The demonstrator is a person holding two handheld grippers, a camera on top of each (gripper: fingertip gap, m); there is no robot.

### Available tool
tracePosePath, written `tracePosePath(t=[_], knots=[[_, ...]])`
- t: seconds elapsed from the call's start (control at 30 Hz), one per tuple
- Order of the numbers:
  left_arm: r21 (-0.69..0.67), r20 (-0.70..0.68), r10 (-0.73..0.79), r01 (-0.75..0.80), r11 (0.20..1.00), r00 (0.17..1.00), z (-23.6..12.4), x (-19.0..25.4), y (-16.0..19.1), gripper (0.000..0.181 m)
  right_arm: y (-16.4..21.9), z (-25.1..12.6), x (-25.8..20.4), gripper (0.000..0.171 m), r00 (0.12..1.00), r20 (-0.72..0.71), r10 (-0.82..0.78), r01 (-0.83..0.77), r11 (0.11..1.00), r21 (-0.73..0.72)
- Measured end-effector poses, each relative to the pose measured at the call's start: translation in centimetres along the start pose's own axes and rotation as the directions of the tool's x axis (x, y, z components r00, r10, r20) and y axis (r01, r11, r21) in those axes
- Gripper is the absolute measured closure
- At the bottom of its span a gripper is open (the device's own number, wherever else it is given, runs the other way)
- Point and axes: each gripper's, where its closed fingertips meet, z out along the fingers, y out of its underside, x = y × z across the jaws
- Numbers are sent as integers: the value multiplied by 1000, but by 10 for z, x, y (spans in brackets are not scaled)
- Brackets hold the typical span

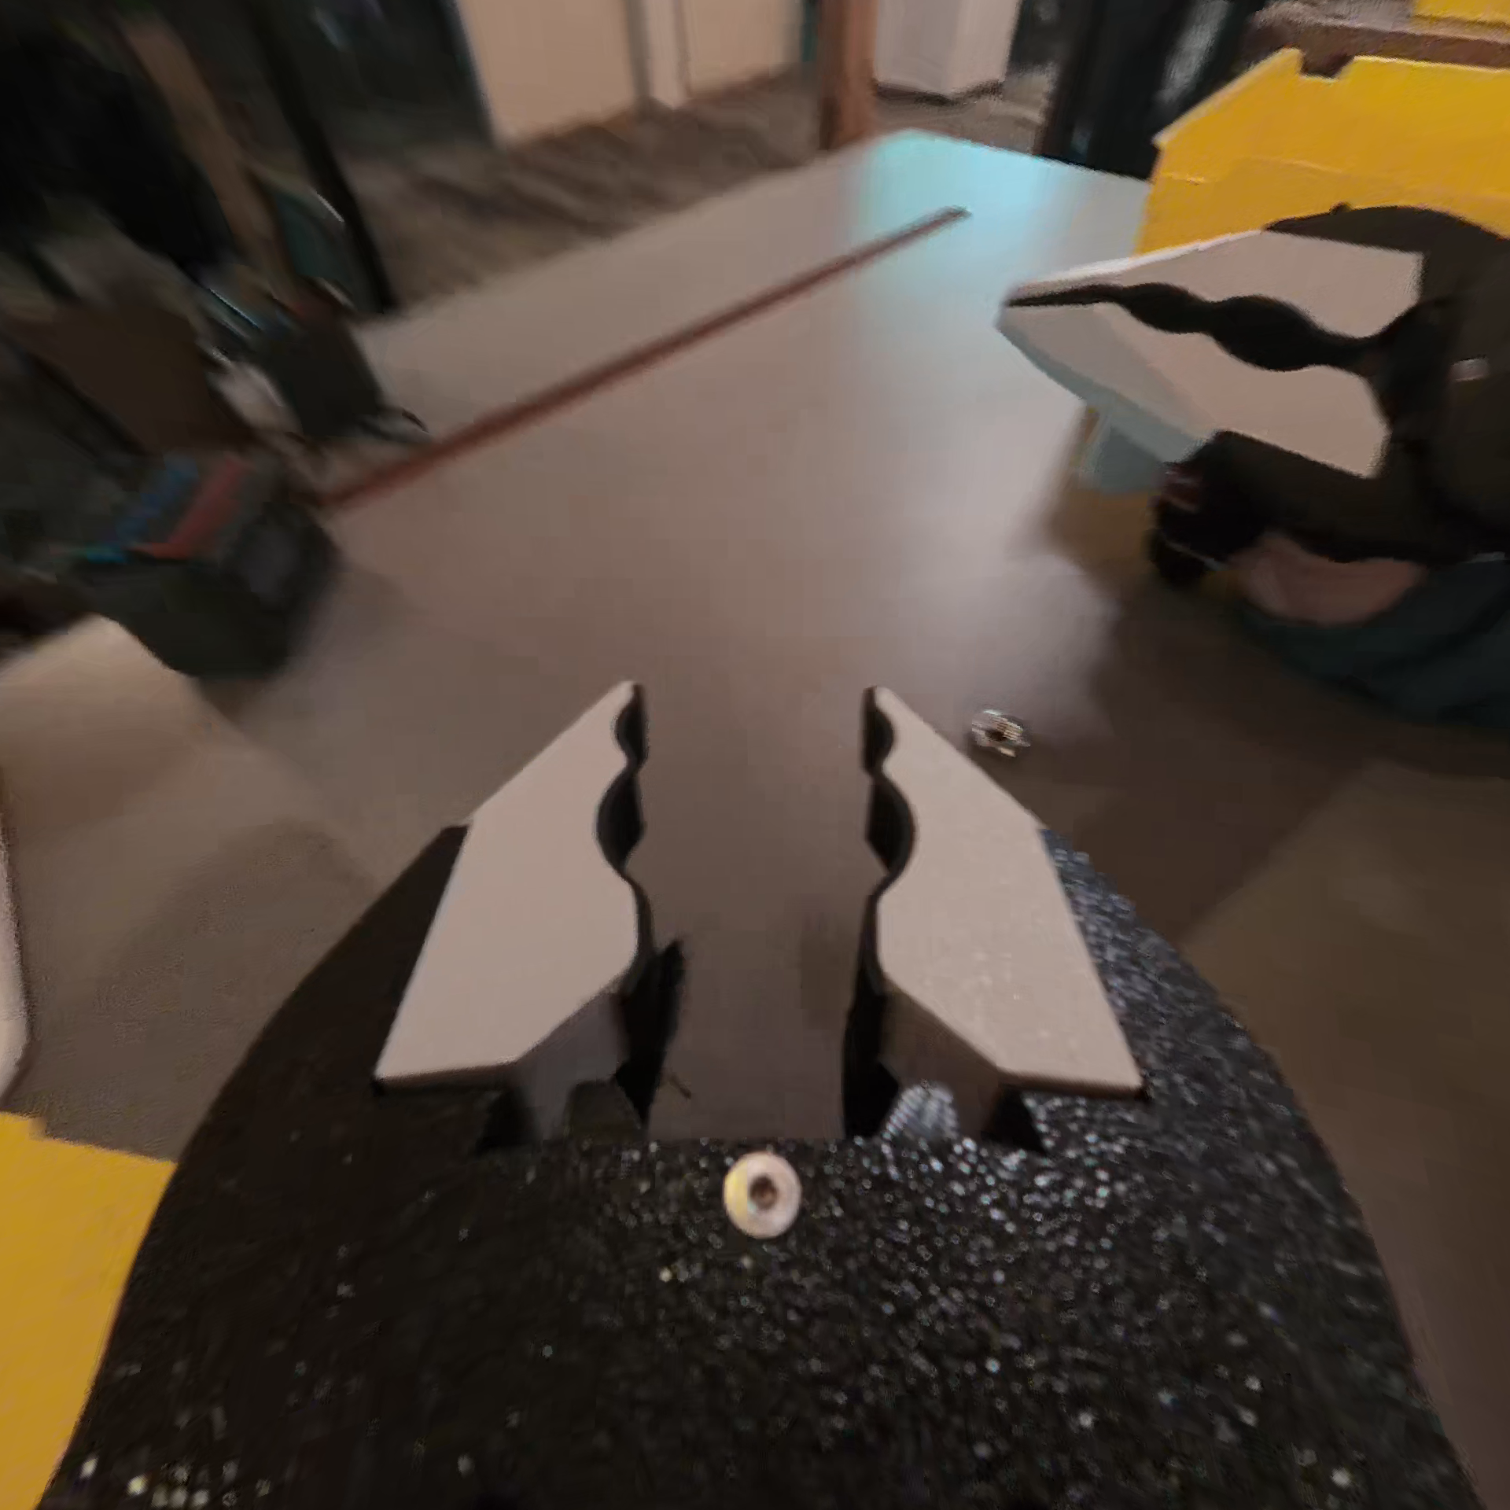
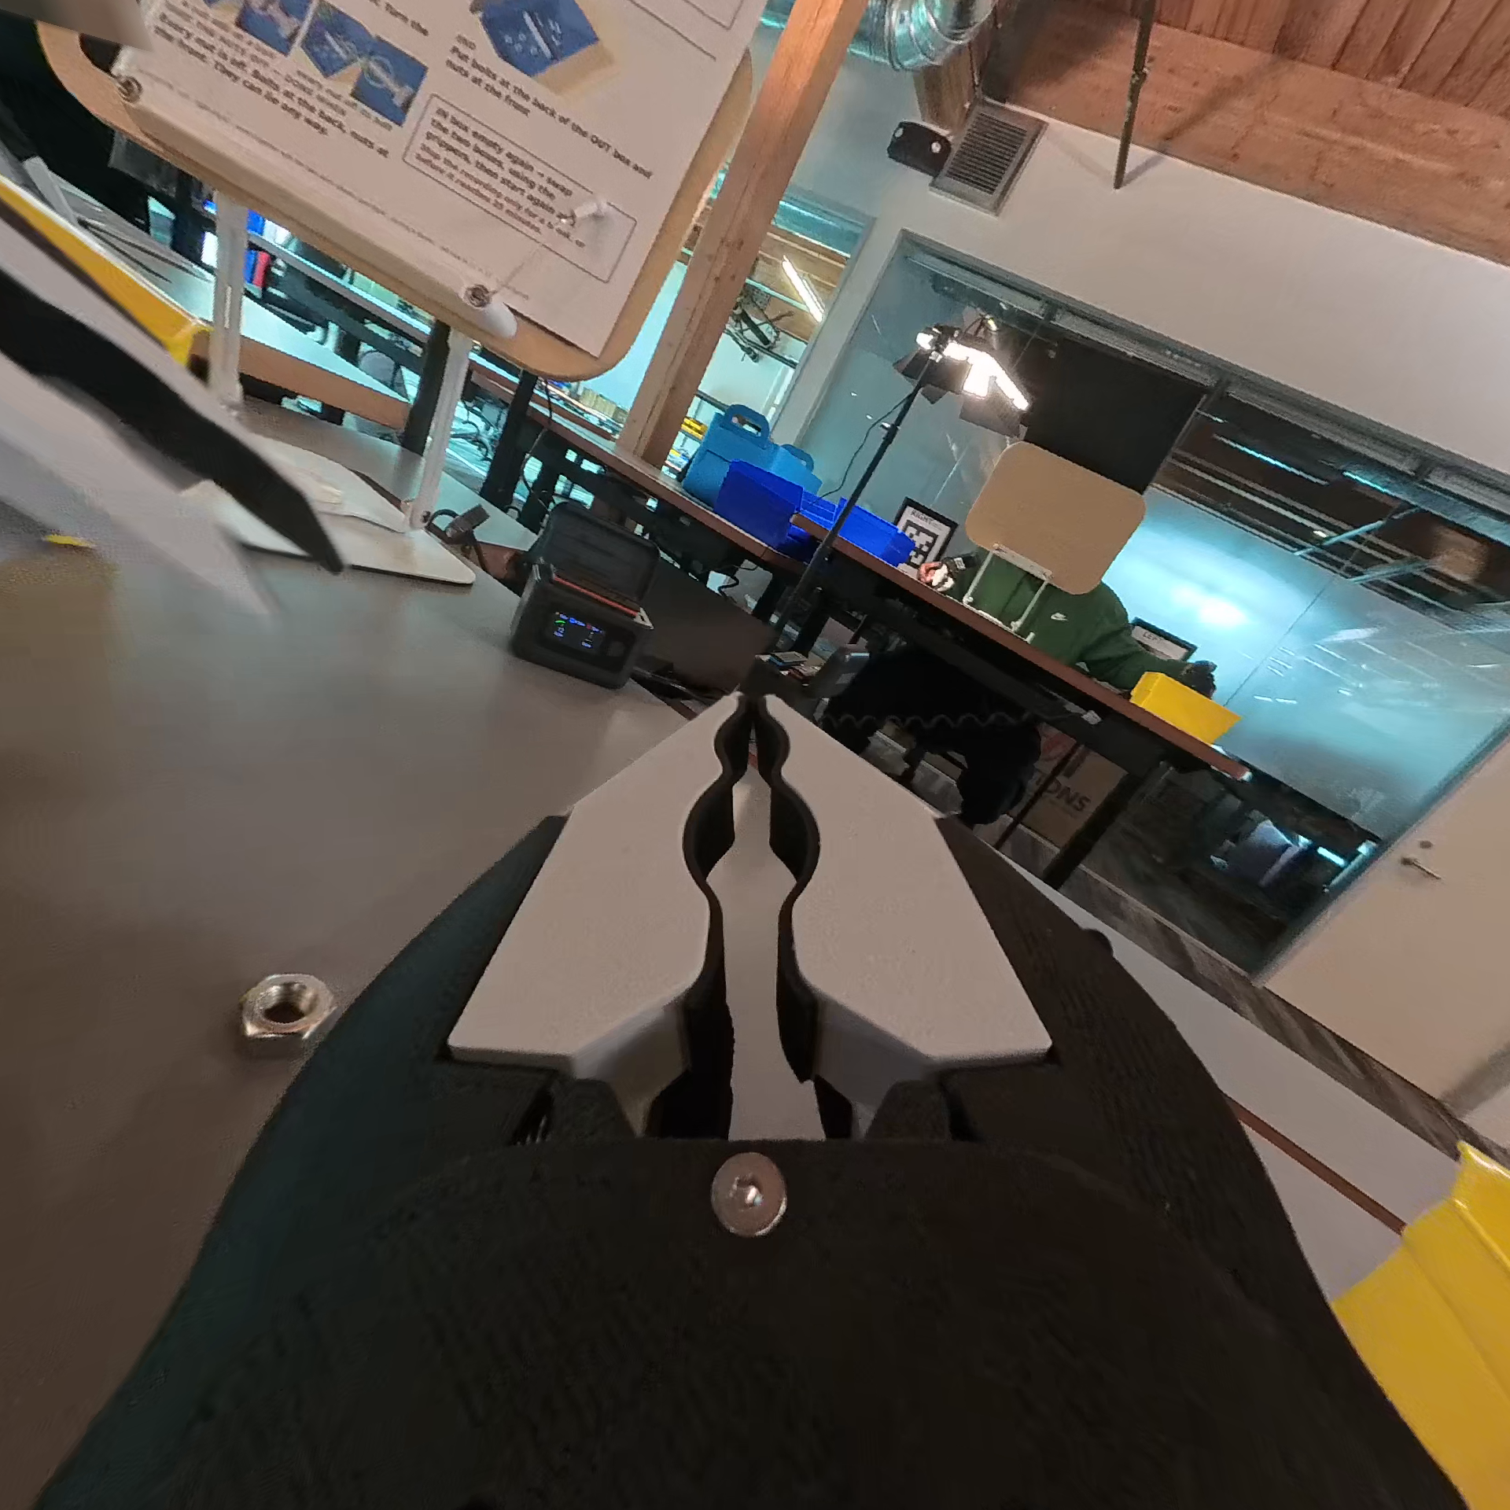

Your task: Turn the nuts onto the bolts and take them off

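Observation:
A steel hex nut (image 1: 995, 731) lies flat on the grey table (image 1: 735, 507), just right of my left gripper's right fingertip. My left gripper (image 1: 756, 719) is open and empty, low over the table. My right gripper (image 1: 1013, 306) shows at the upper right of the left wrist view, shut, with nothing visible between its grey fingers. In the right wrist view my right gripper (image 2: 752, 707) is shut and tilted, and the nut (image 2: 286, 1013) lies to its left. The left gripper (image 2: 163, 433) is a blur at the upper left there. No bolt shows in either view.
A yellow box (image 1: 1307, 139) stands behind the right gripper, and another yellow edge (image 1: 49, 1266) sits at the lower left. A sign board on a white stand (image 2: 392, 163) and a black power unit (image 2: 584, 605) stand at the table's far side. A person in green (image 2: 1078, 621) sits at another table. About 12 cm separates my left fingertips from my right. The steel hex nut (image 1: 995, 731) sits 8 cm or so from the ends of my left fingers. It turns up in the right wrist view (image 2: 277, 987) as well.

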Motion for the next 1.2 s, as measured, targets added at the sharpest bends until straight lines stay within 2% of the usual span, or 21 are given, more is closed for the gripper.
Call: tracePosePath(t=[0.03, 0.1, 0.2, 0.27, 0.33, 0.4, 0.57, 0.6, 0.7, 0.77, 0.87, 1.0, 1.1, 1.2], knots=[[-22, -43, -33, 32, 999, 999, -1, 6, 1, 121, 1, 0, 2, 171, 1000, -11, 1, -1, 1000, -4], [30, -33, -47, 48, 998, 998, -2, 6, 0, 126, 2, 0, 5, 171, 1000, -28, -4, 4, 1000, -12], [68, -6, -102, 103, 992, 995, -11, 9, 6, 122, 5, -2, 12, 171, 998, -67, -12, 9, 999, -32], [89, 25, -101, 99, 991, 995, -23, 15, 10, 129, 7, -4, 16, 171, 996, -86, -7, 4, 999, -38], [11, -74, -165, 166, 986, 984, -34, 37, 21, 143, 7, -7, 20, 171, 994, -107, 5, -10, 999, -41], [-67, -153, -233, 225, 972, 960, -45, 53, 28, 144, 8, -8, 24, 171, 992, -125, 14, -20, 999, -47], [-373, -14, -244, 222, 901, 970, -69, 50, 75, 143, 7, -14, 21, 171, 990, -138, 8, -15, 998, -54], [-414, -6, -254, 229, 881, 967, -72, 53, 83, 148, 6, -15, 20, 171, 990, -138, 7, -15, 998, -54], [-474, -40, -224, 179, 862, 974, -75, 61, 95, 164, 2, -21, 13, 171, 992, -124, 4, -10, 999, -46], [-502, -63, -223, 162, 850, 973, -75, 64, 100, 163, -4, -19, 5, 171, 997, -82, -12, 10, 1000, -24], [-496, -63, -218, 159, 853, 974, -74, 63, 100, 165, -14, -17, -32, 170, 991, 99, -93, 92, 996, 24], [-467, -65, -243, 186, 865, 968, -72, 62, 100, 170, -24, -24, -99, 155, 877, 354, -324, 297, 946, 129], [-450, -69, -307, 245, 859, 949, -71, 63, 98, 171, -32, -39, -141, 148, 727, 438, -528, 465, 849, 252], [-433, -113, -379, 298, 851, 918, -70, 68, 94, 171, -27, -52, -174, 143, 569, 493, -658, 581, 747, 325]])
